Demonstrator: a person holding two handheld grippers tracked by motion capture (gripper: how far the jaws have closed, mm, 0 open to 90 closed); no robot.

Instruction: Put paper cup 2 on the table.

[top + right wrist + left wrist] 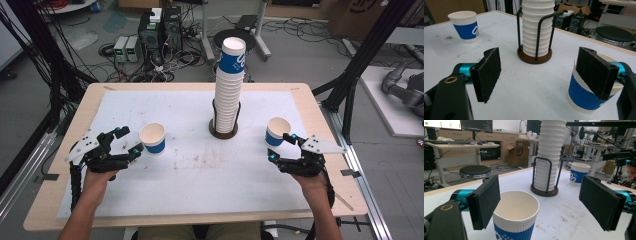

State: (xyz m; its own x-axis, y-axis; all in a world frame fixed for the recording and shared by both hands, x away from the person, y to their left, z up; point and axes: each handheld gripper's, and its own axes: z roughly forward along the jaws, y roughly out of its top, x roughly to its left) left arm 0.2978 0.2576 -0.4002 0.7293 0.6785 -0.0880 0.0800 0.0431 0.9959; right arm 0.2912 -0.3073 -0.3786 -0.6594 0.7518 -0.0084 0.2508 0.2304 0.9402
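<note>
Your left gripper (123, 139) has its jaws wide apart and grips nothing. In the left gripper view the left cup (516, 216) stands upright between the two black pads; one pad is at its rim, and I cannot tell if it touches, while the other pad is well apart from it. Seen from the cup stack (229, 85), this cup (153, 138) stands to the left and a little nearer to you, on the white mat (200, 175).

Your right gripper (281, 146) is also open. In the right gripper view the right cup (591, 87) stands upright just behind one pad, beside the gap and not in it; the other pad is far from it. This cup (276, 131) stands to the right of the stack, at about the same nearness to you as the left one.

The stack stands in a black wire holder (223, 128) with a round brown base, in the middle of the mat.

Each cup has a blue band with white writing, but it is too small and too much cut off for me to read. On a cardboard box (518, 152) behind the table you can read "SF".

Both your hands lie low over the mat, your forearms come from the near edge, and each gripper points toward the stack.
</note>
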